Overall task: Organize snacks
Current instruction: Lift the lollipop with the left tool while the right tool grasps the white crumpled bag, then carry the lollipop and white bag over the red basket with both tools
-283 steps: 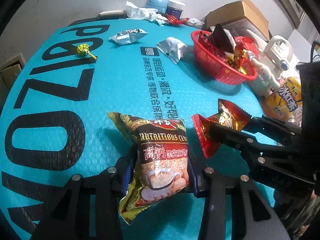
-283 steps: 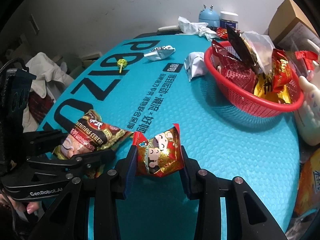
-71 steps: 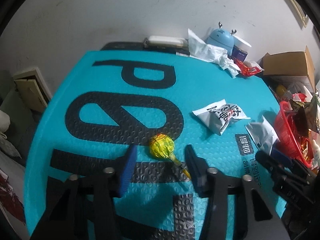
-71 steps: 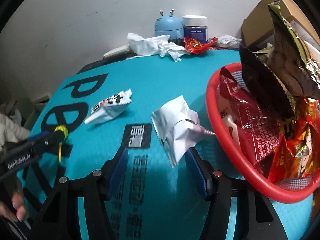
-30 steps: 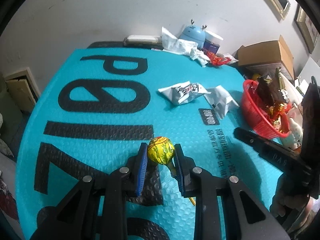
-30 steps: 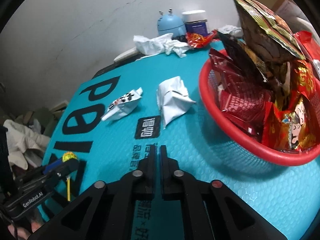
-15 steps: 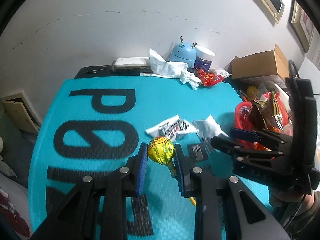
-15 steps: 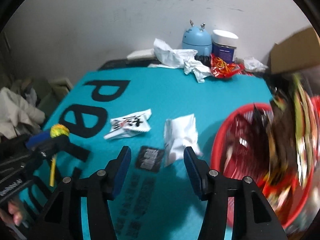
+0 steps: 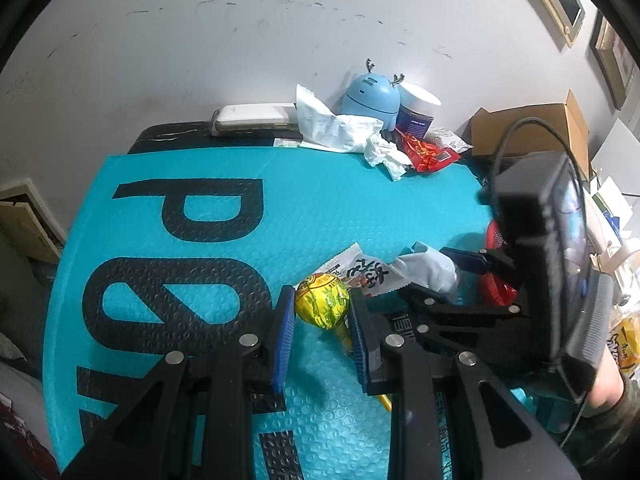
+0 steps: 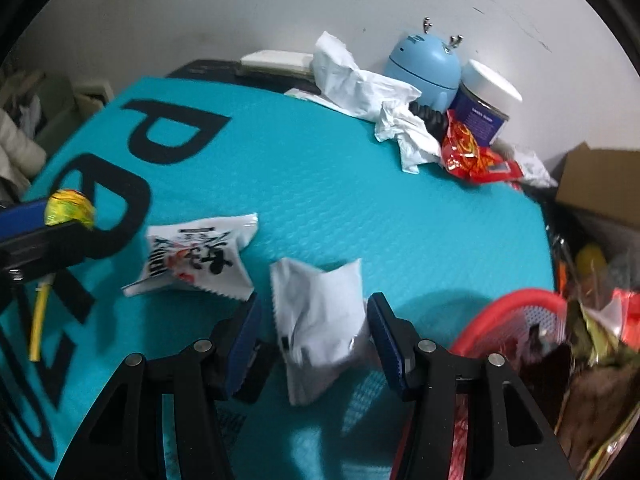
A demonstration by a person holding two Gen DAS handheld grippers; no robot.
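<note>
My left gripper (image 9: 322, 306) is shut on a yellow lollipop (image 9: 322, 306) and holds it above the teal mat (image 9: 304, 208); the lollipop also shows in the right wrist view (image 10: 69, 208), its yellow stick hanging down. My right gripper (image 10: 314, 324) is open, its jaws on either side of a plain white snack packet (image 10: 320, 320) lying on the mat. A white packet with black characters (image 10: 196, 260) lies just left of it. The red basket (image 10: 516, 312), full of snack bags, is at the right.
Crumpled white paper (image 10: 360, 84), a blue deer-shaped gadget (image 10: 424, 68), a white-lidded jar (image 10: 486, 100) and a red snack bag (image 10: 476, 156) sit along the mat's far edge. A cardboard box (image 9: 528, 128) stands at the far right.
My right gripper opened from shut and has come down around the plain white packet. My left gripper lifted the lollipop and keeps it gripped, moving toward the packets.
</note>
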